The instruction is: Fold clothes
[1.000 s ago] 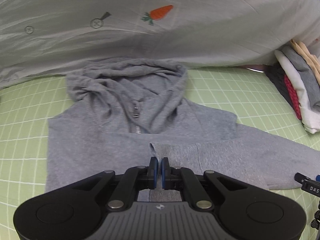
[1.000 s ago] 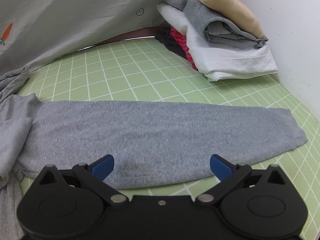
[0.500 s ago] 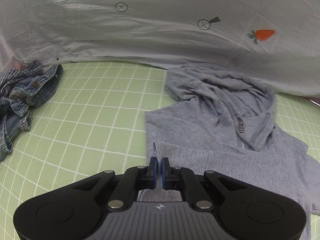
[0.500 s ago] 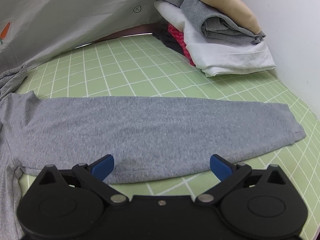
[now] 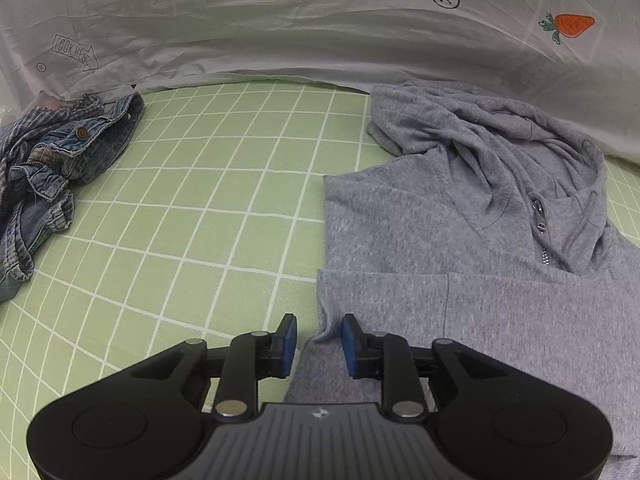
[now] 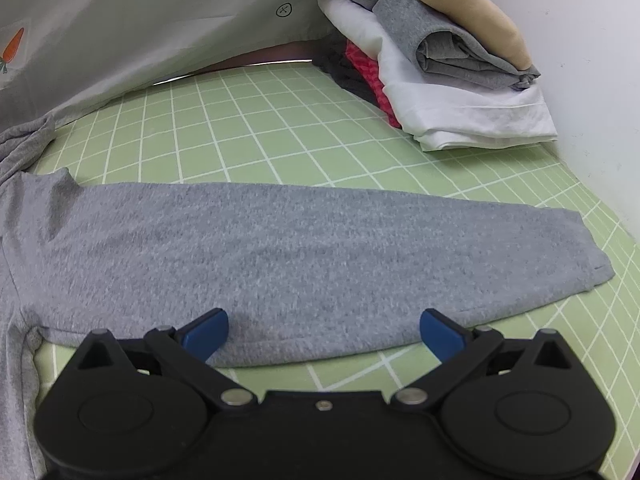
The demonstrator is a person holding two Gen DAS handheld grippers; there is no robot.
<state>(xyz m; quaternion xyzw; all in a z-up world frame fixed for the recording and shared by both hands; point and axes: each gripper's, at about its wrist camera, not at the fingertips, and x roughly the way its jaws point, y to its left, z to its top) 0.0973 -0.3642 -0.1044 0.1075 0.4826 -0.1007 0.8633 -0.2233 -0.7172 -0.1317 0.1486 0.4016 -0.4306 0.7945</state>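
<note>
Blue pads on the left gripper (image 5: 319,340) stand partly apart, jaws just opening; the folded grey hoodie (image 5: 460,264) edge lies between them, not pinched. Hoodie lies flat on the green grid mat (image 5: 192,216), hood bunched at the far side, zipper up. Crumpled denim garment (image 5: 48,168) sits far left on the mat. Right gripper (image 6: 323,332) jaws spread wide, nothing clamped, hovering over the near edge of the hoodie's sleeve (image 6: 304,264), which stretches out rightward. Stack of folded clothes (image 6: 444,80) sits far right. White printed sheet (image 5: 320,32) hangs behind.
</note>
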